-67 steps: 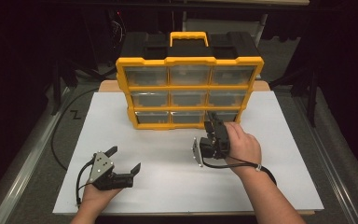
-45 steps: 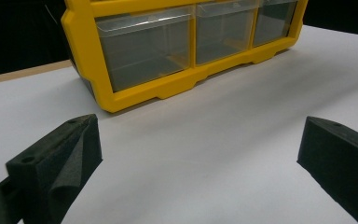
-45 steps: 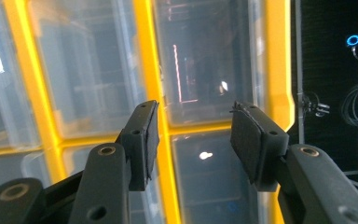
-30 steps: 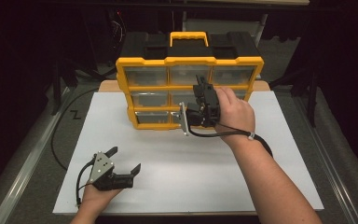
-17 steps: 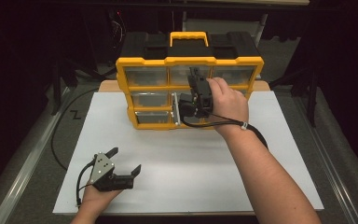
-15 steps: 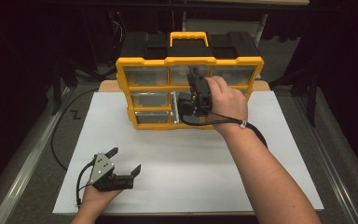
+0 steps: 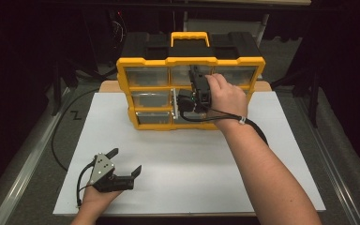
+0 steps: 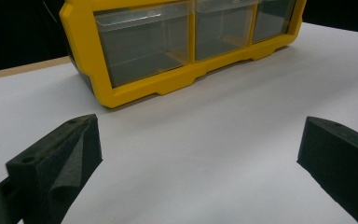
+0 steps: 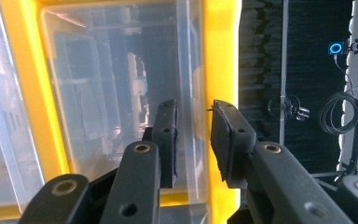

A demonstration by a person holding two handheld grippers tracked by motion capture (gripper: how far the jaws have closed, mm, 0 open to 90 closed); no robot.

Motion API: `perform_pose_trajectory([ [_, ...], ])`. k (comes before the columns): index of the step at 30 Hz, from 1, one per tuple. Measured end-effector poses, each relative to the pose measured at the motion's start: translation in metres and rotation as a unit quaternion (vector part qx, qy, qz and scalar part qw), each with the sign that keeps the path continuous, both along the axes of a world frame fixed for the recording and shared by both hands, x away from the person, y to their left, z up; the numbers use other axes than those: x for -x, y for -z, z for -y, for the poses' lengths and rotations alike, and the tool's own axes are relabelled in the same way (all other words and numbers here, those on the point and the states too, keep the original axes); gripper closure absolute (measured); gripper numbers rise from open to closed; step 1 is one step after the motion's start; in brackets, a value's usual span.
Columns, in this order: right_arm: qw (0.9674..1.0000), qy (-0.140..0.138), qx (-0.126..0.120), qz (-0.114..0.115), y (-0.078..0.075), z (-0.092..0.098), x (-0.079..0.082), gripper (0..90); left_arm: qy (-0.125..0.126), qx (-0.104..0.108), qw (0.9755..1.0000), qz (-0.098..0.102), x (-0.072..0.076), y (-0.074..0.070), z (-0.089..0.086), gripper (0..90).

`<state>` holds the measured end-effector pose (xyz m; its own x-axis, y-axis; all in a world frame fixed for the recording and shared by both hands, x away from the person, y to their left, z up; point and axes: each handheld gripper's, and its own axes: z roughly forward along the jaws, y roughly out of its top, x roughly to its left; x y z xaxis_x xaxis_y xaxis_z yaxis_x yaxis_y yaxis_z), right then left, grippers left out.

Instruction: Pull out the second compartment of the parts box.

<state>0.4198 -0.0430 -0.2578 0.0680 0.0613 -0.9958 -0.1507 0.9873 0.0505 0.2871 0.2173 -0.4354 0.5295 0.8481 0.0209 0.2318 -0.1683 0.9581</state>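
High view, nearest first: the left gripper (image 7: 126, 159) rests released on the white sheet, well short of the organizer (image 7: 145, 62). Farther on, the right gripper (image 9: 191, 109) is at the top middle drawer (image 9: 98, 93) – its jaws have just been closing astride the clear lip (image 9: 191, 70), which runs along their gap. Whether the pads bite yet, I cannot tell; the pull looks to be straight back.

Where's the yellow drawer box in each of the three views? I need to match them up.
High view: drawer box at top centre, on the far part of the white sheet.
Left gripper view: drawer box across the top, bottom row of drawers facing the camera.
Right gripper view: drawer box close up, from the left edge past the middle.
Shared landmark: clear drawers between yellow bars.
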Motion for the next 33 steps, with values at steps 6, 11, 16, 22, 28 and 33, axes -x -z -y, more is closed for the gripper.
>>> perform_pose_trajectory([
  [6,1.0,0.003,-0.005,0.005,0.0037,-0.0002,-0.001,76.5,0.003,-0.003,1.0,-0.002,-0.0011,0.0004,0.0007,0.6],
  [11,0.9999,0.006,-0.007,0.013,0.0047,0.0009,-0.0005,78.8,0.008,-0.005,1.0,0.001,-0.0001,-0.0008,0.0005,0.7],
  [16,0.9998,0.007,-0.005,0.017,0.0049,0.0003,-0.0004,80.6,0.01,-0.006,0.9999,0.0,-0.0008,-0.0008,0.0012,0.8],
  [22,0.9997,0.008,-0.005,0.021,0.0059,-0.0018,-0.0013,80.5,0.012,-0.005,0.9999,0.0,-0.0006,-0.0008,0.0021,0.9],
  [28,0.9996,0.014,0.002,0.026,0.0064,-0.0041,-0.0018,80.5,0.013,-0.004,0.9999,-0.001,-0.0007,-0.001,0.0017,1.2],
  [33,0.9995,0.015,0.006,0.028,0.0068,-0.0055,-0.0019,80.8,0.013,-0.001,0.9999,0.0,-0.0008,-0.001,0.0018,1.5],
])
